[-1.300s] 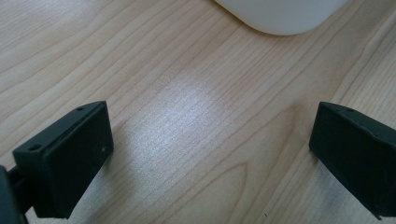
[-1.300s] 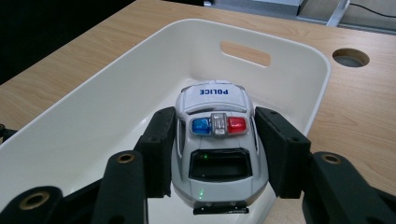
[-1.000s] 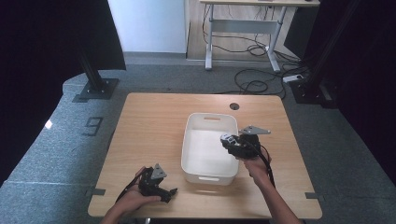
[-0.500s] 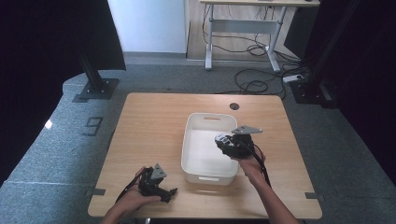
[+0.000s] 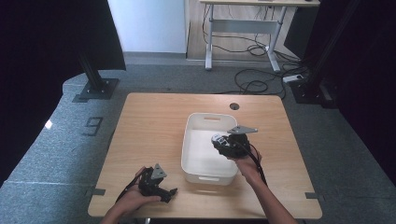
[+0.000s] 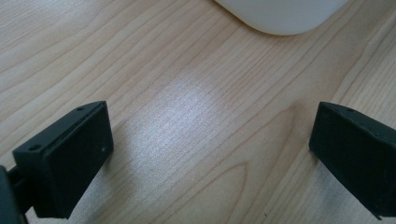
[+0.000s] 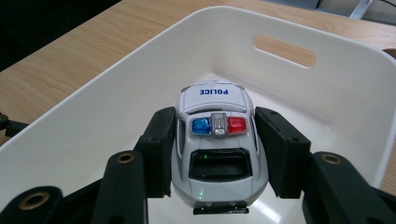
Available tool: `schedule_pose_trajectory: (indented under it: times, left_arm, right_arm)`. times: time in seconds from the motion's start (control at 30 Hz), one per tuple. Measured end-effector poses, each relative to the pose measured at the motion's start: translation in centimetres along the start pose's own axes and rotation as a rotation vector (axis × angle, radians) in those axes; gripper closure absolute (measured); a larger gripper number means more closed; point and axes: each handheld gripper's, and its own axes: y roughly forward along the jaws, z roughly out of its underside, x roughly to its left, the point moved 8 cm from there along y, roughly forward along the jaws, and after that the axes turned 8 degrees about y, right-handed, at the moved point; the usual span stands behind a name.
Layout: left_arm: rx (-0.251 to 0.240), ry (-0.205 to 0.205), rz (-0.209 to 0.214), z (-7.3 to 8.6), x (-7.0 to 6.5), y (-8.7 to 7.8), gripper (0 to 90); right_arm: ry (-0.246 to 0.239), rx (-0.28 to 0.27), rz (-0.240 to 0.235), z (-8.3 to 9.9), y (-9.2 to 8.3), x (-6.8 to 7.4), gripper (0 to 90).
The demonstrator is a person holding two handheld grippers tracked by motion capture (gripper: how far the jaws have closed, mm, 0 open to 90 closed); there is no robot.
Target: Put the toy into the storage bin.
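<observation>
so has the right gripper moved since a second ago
Yes, slightly. In the high view the right gripper, shut on the toy police car, has shifted left from the bin's right rim to over the bin's inside.

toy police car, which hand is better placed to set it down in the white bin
Right. The right gripper already clamps the toy police car by its sides, over the white bin. The left gripper is open over bare table beside the bin.
</observation>
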Motion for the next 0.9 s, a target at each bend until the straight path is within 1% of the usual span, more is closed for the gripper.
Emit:
schedule_pose_trajectory:
  times: [0.23, 0.57, 0.9]
  left_arm:
    - [0.0, -0.001, 0.0, 0.0, 0.0, 0.0, 0.0]
    - [-0.001, -0.001, -0.001, 0.0, 0.0, 0.0, 0.0]
    - [-0.001, -0.001, -0.001, 0.0, 0.0, 0.0, 0.0]
  right_arm:
    - [0.002, -0.002, -0.004, -0.2, 0.2, 0.3, 50.1]
    - [0.001, -0.005, -0.001, -1.0, 0.5, 1.0, 50.0]
    - [-0.003, -0.001, -0.007, -1.3, 1.1, 1.8, 50.0]
